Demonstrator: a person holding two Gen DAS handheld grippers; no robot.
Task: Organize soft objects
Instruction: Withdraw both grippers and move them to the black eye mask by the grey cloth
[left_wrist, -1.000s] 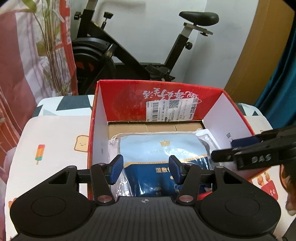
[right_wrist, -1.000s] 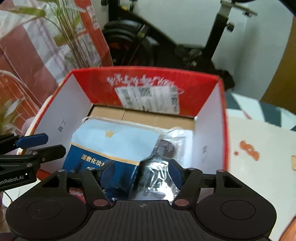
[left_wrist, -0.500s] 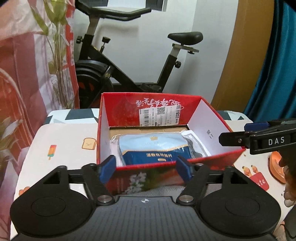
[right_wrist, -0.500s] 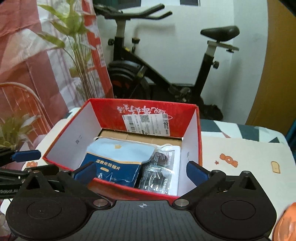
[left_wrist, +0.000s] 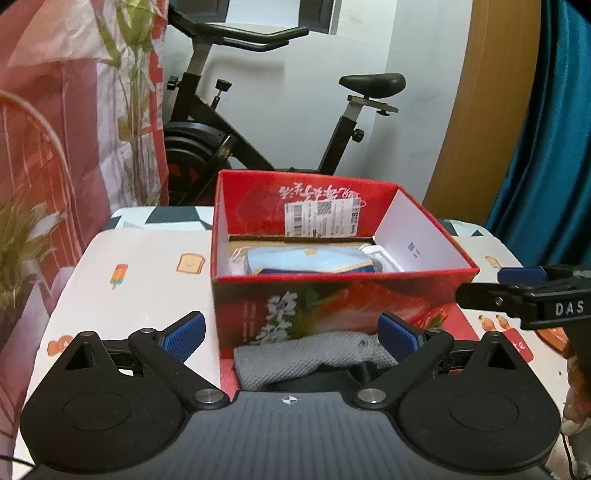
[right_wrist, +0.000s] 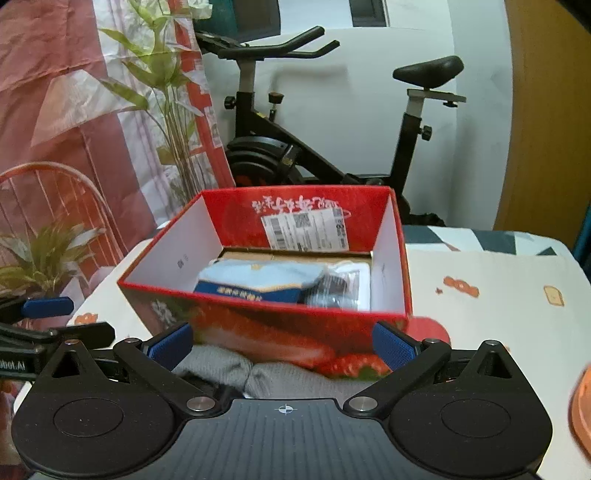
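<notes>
Both hand-held grippers were unclenched: left hand-held gripper (left_wrist: 291, 328) opening further, right hand-held gripper (right_wrist: 281, 342) wide. Between each pair lay the grey knit cloth (left_wrist: 310, 354), against the red box (left_wrist: 332, 299) on the counter (left_wrist: 147, 266). Grabbing low risked snagging that wall, dragging the box.

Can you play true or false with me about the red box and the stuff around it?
1. The red box is open at the top. True.
2. A blue packet lies inside the box. True.
3. The grey cloth lies inside the box. False: it lies on the table in front of the box.
4. The left gripper is clamped on the grey cloth. False: its jaws are opening and the pads do not press on the cloth.
5. An exercise bike stands behind the table. True.
6. The right gripper holds the blue packet. False: its jaws are wide open and hold nothing.
</notes>
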